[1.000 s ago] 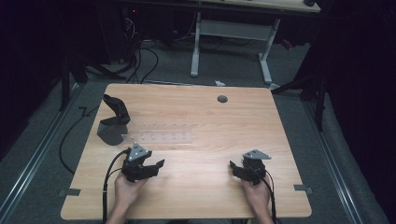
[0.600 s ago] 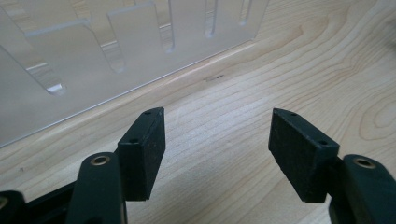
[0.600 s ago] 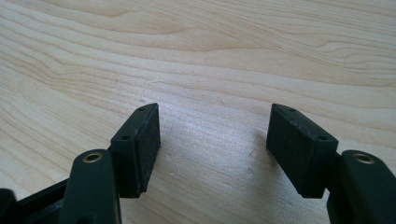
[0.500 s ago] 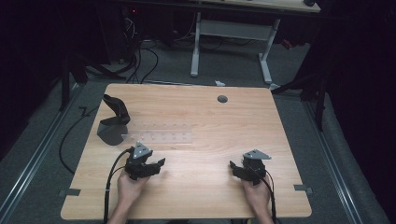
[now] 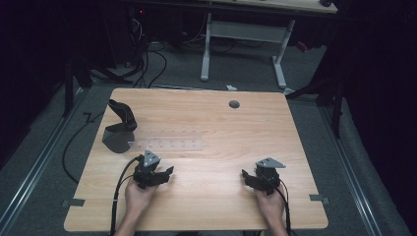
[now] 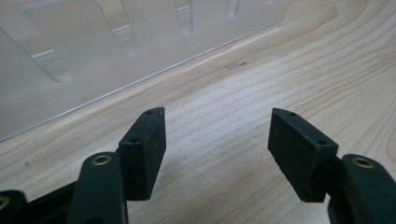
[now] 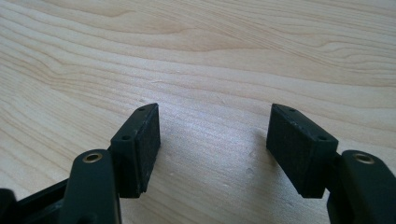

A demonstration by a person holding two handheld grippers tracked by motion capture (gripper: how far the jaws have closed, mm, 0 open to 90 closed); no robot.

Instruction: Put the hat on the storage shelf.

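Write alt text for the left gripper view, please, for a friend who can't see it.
Two black fingers of the left gripper rise from the bottom edge, spread apart with nothing between them, over a pale wooden table. Beyond them, at the upper left, lies a clear plastic rack with rounded slots, its near edge running diagonally across the wood.

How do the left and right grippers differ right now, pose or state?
The left gripper sits just short of the clear slotted plate, which lies ahead of its jaws in the left gripper view; the right gripper faces bare wooden table. In the high view the left gripper points right and slightly away, the right gripper left. Shared: both open, empty, hand-held low over the table.
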